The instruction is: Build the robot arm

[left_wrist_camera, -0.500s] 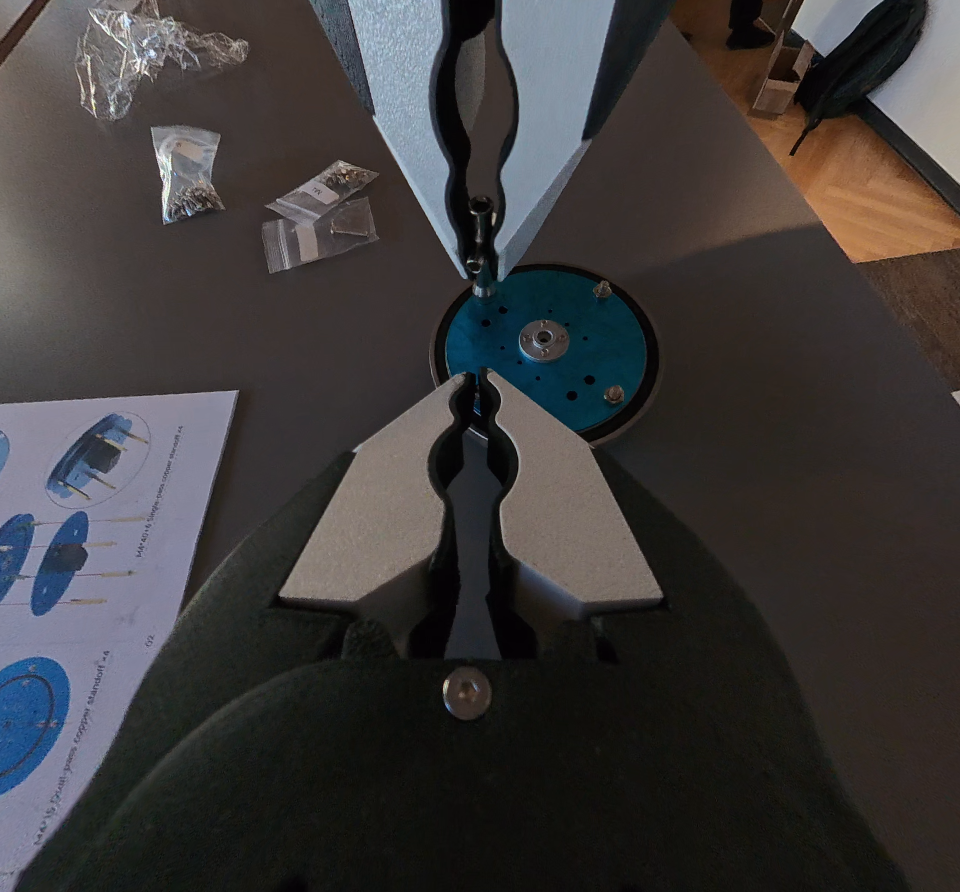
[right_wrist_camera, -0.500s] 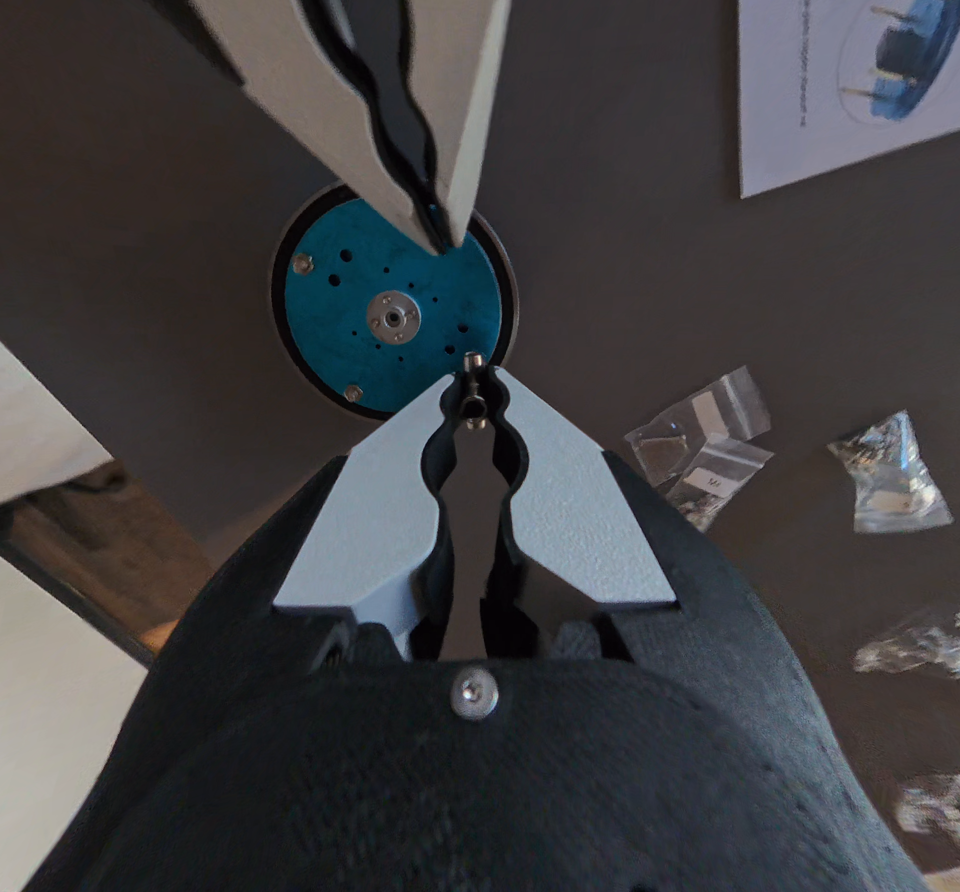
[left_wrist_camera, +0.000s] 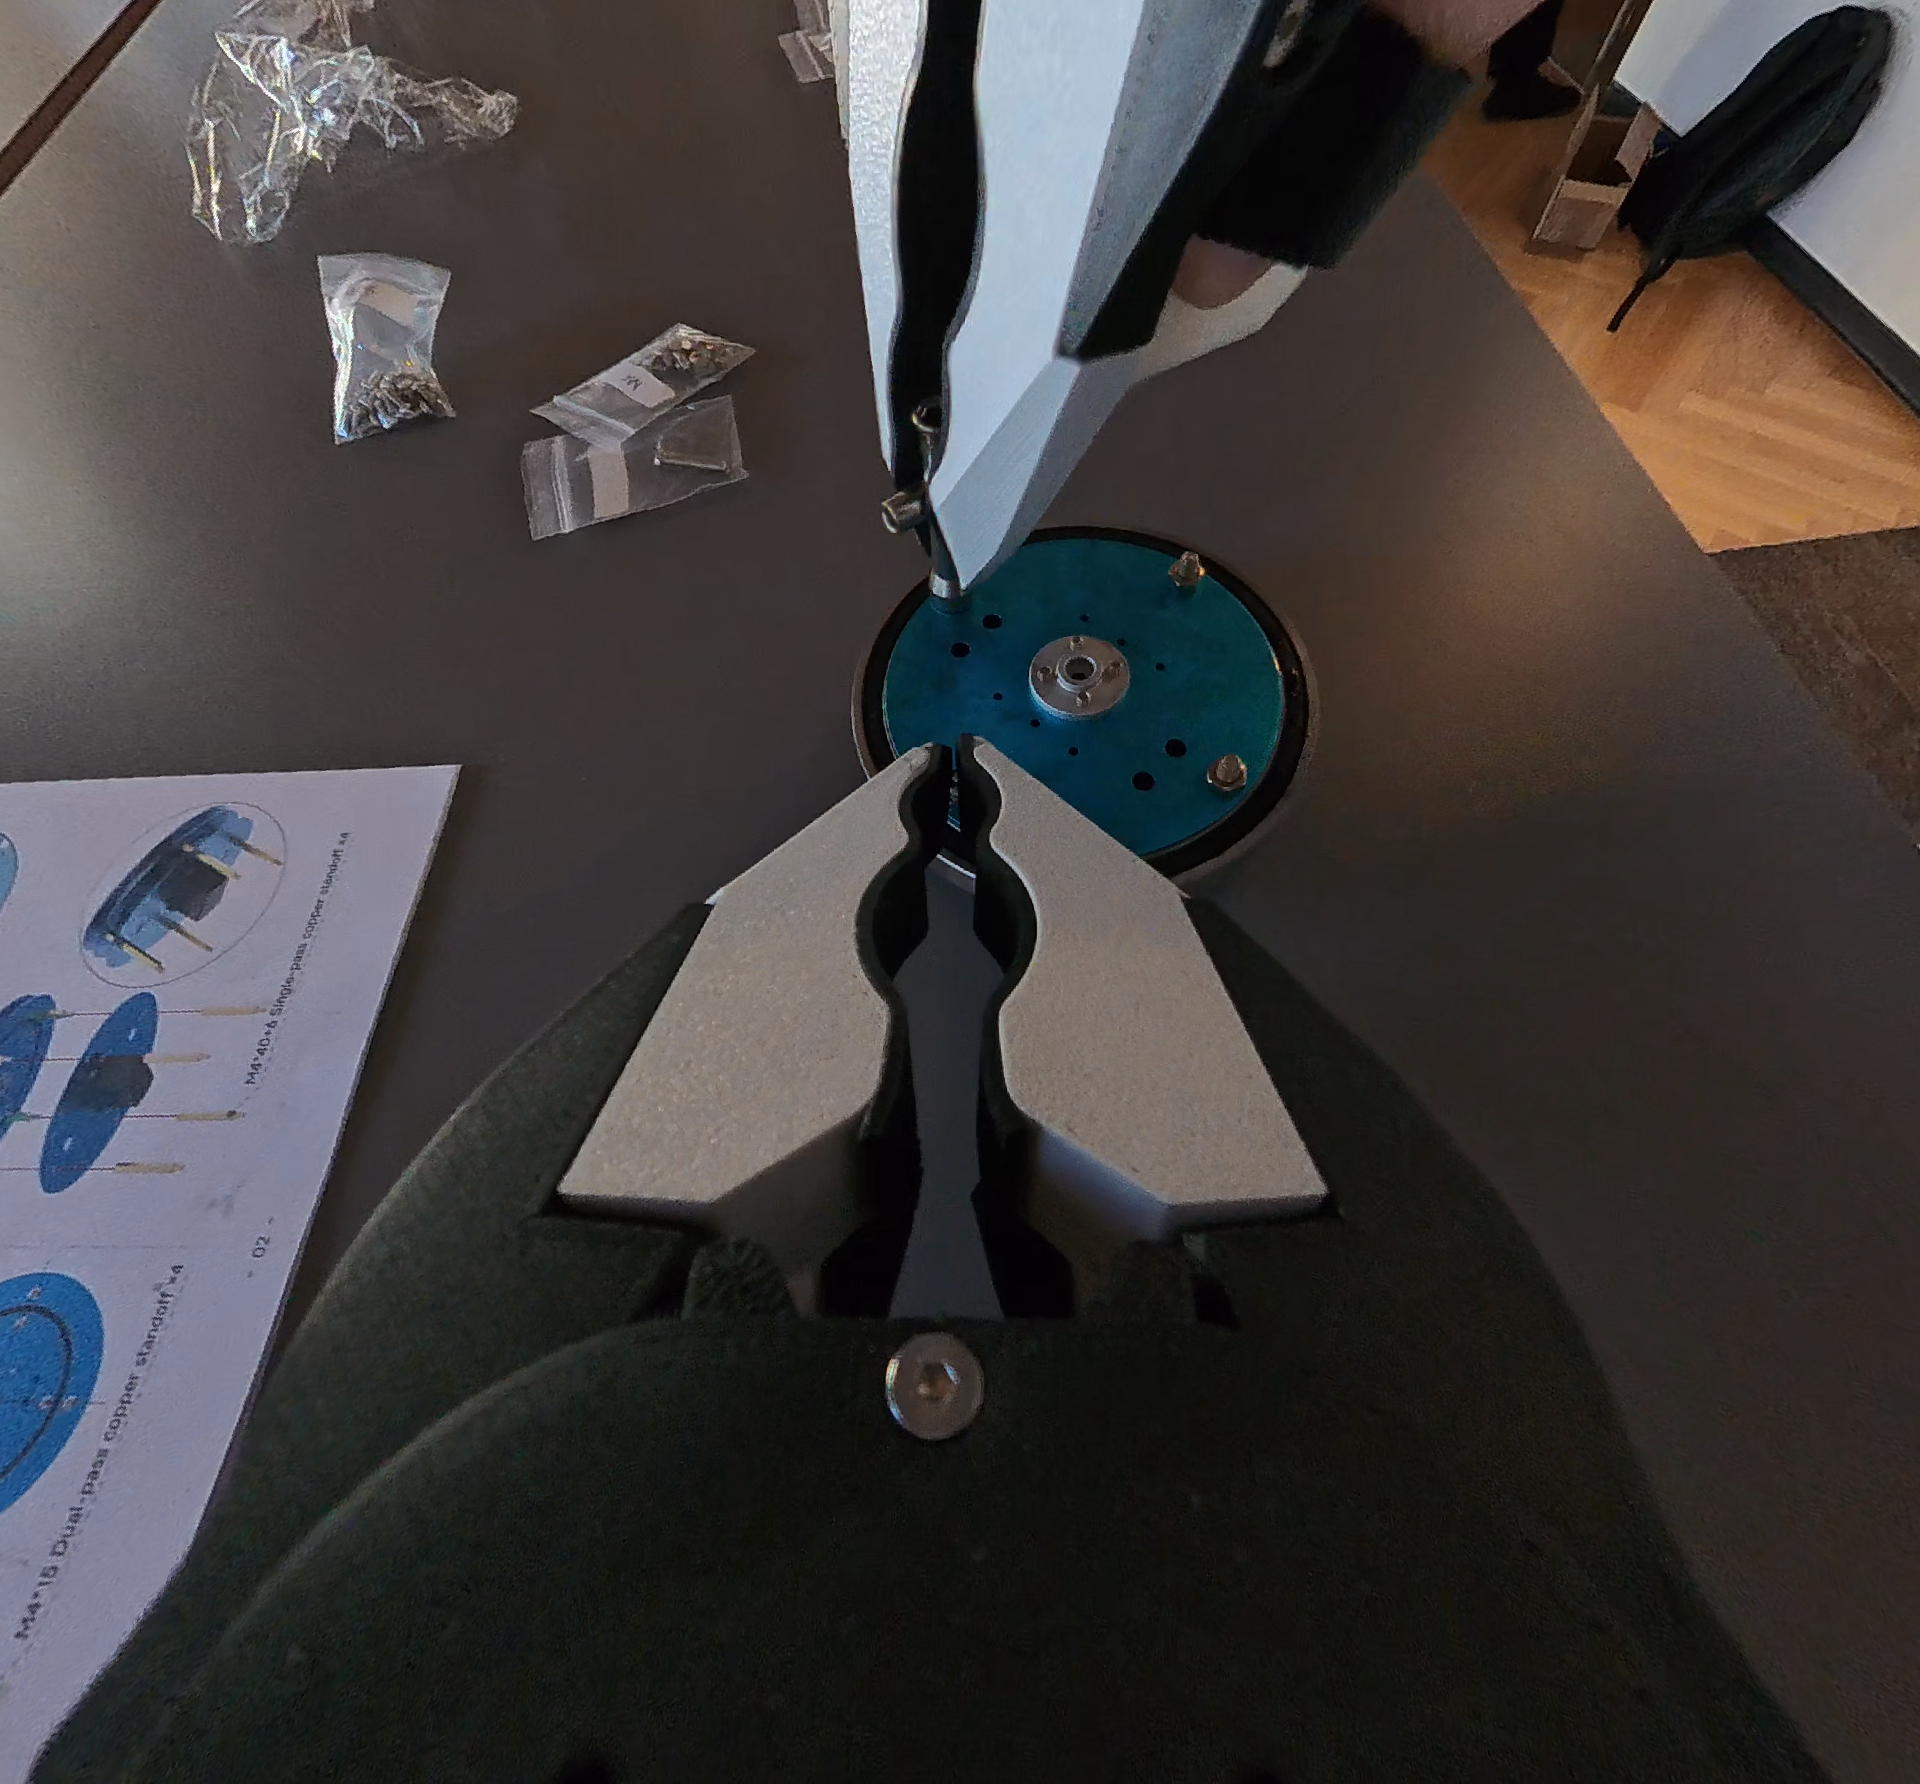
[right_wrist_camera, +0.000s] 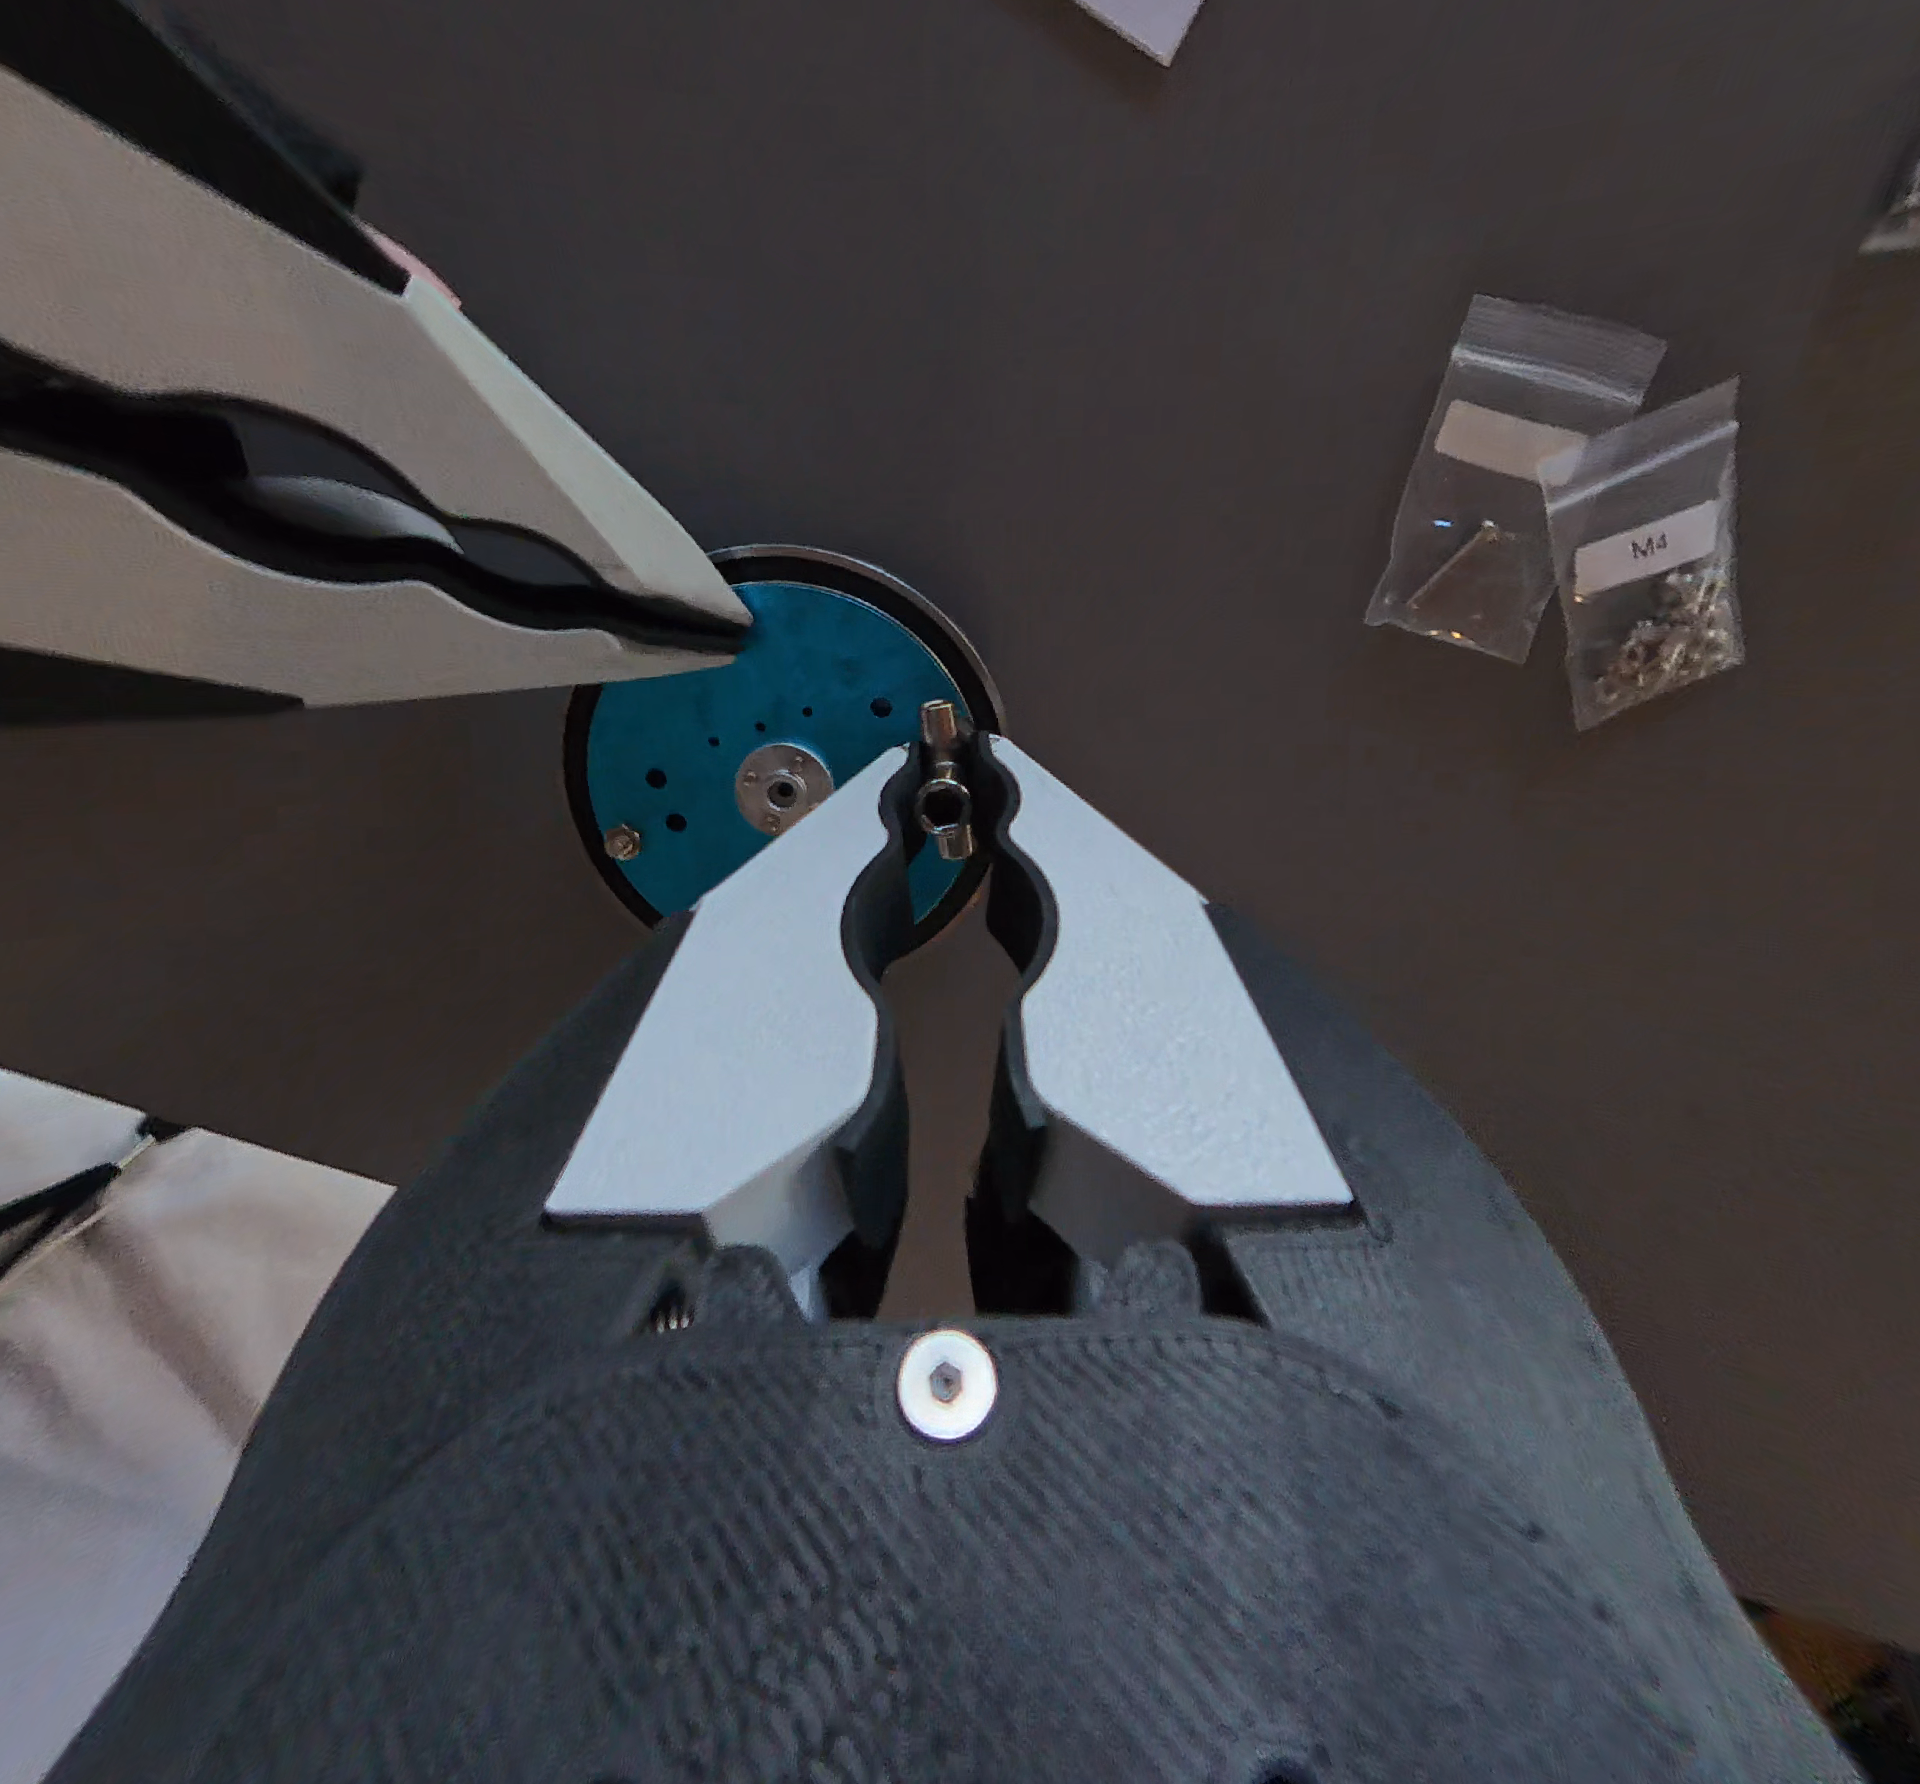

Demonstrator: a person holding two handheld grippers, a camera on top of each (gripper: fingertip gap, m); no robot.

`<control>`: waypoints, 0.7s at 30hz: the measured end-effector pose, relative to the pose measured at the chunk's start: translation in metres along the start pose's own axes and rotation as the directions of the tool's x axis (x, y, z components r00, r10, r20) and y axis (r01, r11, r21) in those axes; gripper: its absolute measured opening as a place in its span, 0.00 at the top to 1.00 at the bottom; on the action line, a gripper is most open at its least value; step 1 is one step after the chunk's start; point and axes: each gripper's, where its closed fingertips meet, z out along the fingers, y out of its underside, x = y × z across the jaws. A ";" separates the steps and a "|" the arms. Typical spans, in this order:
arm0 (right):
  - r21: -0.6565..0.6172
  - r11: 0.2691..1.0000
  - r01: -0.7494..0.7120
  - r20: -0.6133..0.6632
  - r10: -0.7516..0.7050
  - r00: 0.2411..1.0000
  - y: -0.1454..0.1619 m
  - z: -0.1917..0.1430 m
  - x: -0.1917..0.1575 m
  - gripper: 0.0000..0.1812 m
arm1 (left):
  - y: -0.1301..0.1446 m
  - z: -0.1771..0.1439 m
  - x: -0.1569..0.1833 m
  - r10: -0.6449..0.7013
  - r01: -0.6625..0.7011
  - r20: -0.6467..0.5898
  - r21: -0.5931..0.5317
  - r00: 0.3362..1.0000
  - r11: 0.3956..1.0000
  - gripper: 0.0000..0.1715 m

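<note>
The blue disc [left_wrist_camera: 1081, 695] lies flat on the dark desk [left_wrist_camera: 1455, 903], partly hidden by both claws. The right claw [right_wrist_camera: 943, 768] is clamped on a small cross-shaped metal wrench [right_wrist_camera: 943, 799], whose tip meets the disc near its rim. The left claw [left_wrist_camera: 948, 755] is pinched on the disc's near edge, contact hidden. Parts bags [right_wrist_camera: 1558, 508] lie nearby, their contents hard to make out.

We see a blue round plate [left_wrist_camera: 1081, 695] lying flat on the dark table [left_wrist_camera: 1455, 1007], a silver hub at its centre. A small cross-shaped metal socket wrench [right_wrist_camera: 943, 778] stands upright over the plate's edge, its lower end on the plate.
</note>
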 end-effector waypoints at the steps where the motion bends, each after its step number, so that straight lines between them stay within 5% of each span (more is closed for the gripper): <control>1: 0.000 1.000 -0.023 -0.008 0.023 1.000 0.000 0.000 0.000 0.96 | 0.000 0.000 0.000 0.006 -0.006 0.003 -0.003 1.000 1.000 1.00; 7: 0.027 0.997 -0.066 -0.035 0.067 0.997 -0.002 0.000 -0.001 0.96 | 0.000 0.000 0.000 0.025 -0.025 0.010 -0.014 1.000 1.000 1.00; 13: 0.029 0.985 0.170 -0.025 -0.169 0.985 -0.006 -0.010 0.002 0.96 | 0.000 0.000 0.001 0.020 -0.020 -0.008 -0.011 1.000 1.000 1.00; 15: 0.060 0.965 0.255 0.073 -0.259 0.963 -0.011 -0.018 -0.009 0.96 | 0.000 0.001 0.001 0.019 -0.020 -0.013 -0.010 1.000 1.000 1.00; 17: 0.068 0.908 0.412 0.130 -0.418 0.899 -0.009 -0.024 -0.014 0.96 | -0.001 0.001 0.000 0.013 -0.013 -0.017 -0.004 1.000 1.000 1.00; 21: 0.112 0.676 0.728 0.148 -0.736 0.661 -0.003 -0.019 -0.019 0.96 | -0.001 0.003 0.000 0.012 -0.012 -0.033 0.000 0.999 1.000 1.00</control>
